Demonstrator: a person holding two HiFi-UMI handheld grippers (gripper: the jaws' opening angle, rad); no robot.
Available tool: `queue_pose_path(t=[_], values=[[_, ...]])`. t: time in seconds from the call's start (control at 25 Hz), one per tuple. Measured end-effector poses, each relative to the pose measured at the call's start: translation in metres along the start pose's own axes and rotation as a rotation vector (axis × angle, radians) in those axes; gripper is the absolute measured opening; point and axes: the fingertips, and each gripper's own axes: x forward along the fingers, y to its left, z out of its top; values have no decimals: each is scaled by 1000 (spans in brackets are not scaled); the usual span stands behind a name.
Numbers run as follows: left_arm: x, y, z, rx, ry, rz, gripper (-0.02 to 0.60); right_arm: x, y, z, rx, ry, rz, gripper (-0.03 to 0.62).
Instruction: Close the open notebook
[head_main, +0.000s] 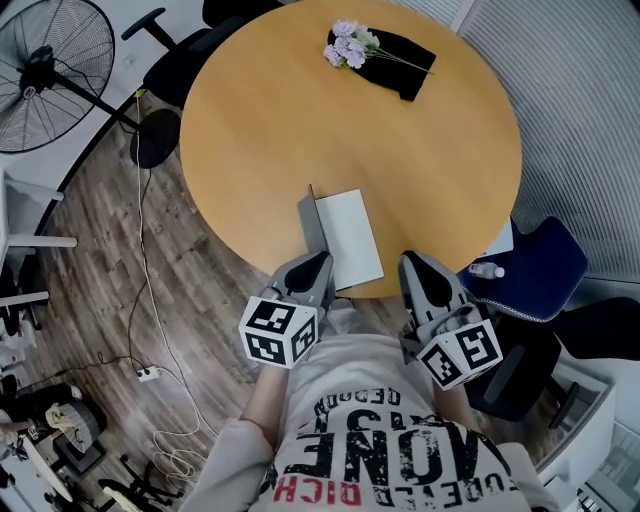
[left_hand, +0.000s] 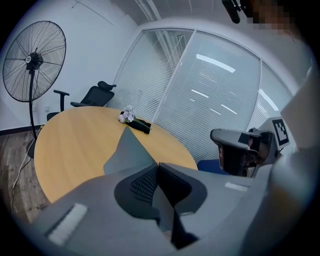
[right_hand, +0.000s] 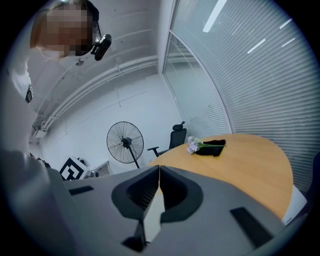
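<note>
Your T-shirt carries the only lettering. Large black capitals, upside down from your head camera, end in "ONE". Smaller red letters beside them look like "RICH". The rest is unreadable.

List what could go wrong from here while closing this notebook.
1. The left tool seems to pinch only a corner of the raised gray cover. The cover may slip out and drop open again.
2. The notebook lies at the near edge of the table, so a push could slide it off.
</note>
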Motion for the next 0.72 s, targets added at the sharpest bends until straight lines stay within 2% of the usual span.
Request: queue_pose_path(t=[0.72], values=[[34,-16,-9,-11,39,-70,18,-13,-14,-4,25,-7,-65,12]])
